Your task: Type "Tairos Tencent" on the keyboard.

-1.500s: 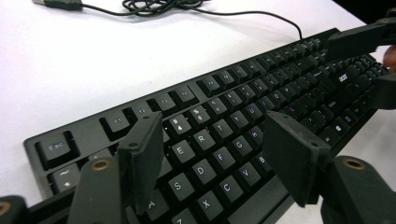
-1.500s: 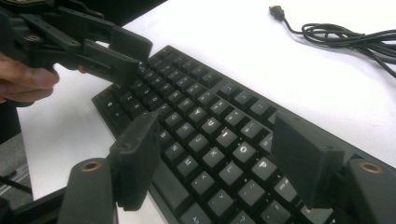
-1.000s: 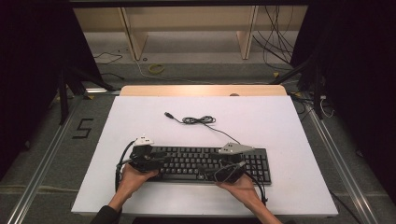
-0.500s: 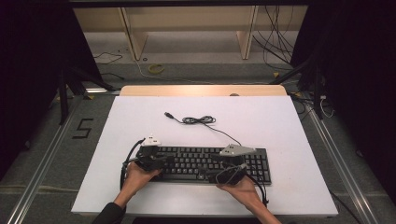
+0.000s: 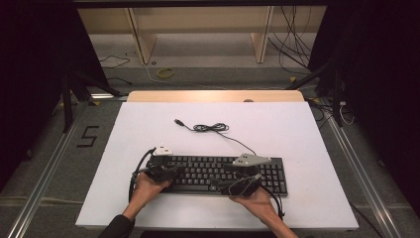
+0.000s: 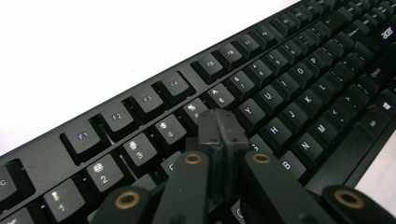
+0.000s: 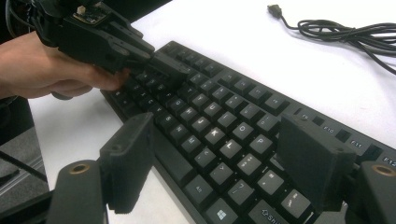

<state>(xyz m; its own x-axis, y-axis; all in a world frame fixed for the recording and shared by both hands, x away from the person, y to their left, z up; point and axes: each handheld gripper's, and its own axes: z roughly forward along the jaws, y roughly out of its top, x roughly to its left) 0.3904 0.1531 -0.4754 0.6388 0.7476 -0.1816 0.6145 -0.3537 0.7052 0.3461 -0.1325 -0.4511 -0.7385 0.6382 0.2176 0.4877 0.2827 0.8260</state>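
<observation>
We've got the left gripper (image 6: 219, 126) w/ jaws pressed together, tips over the keyboard's (image 5: 218, 171) number row near 5, then the right gripper (image 7: 219, 158) w/ jaws spread wide above the keys, keyboard flat at the table's (image 5: 297, 129) near edge, cable (image 5: 213, 128) behind it.

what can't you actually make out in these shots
- Left gripper view: which key the shut left gripper presses; its own tips cover the spot on the keyboard.
- Right gripper view: the keyboard's right end, cut off by the frame edge behind the open right gripper.
- High view: key legends, too small to read; the coiled cable's join with the keyboard sits behind the right gripper's grey plate.
</observation>
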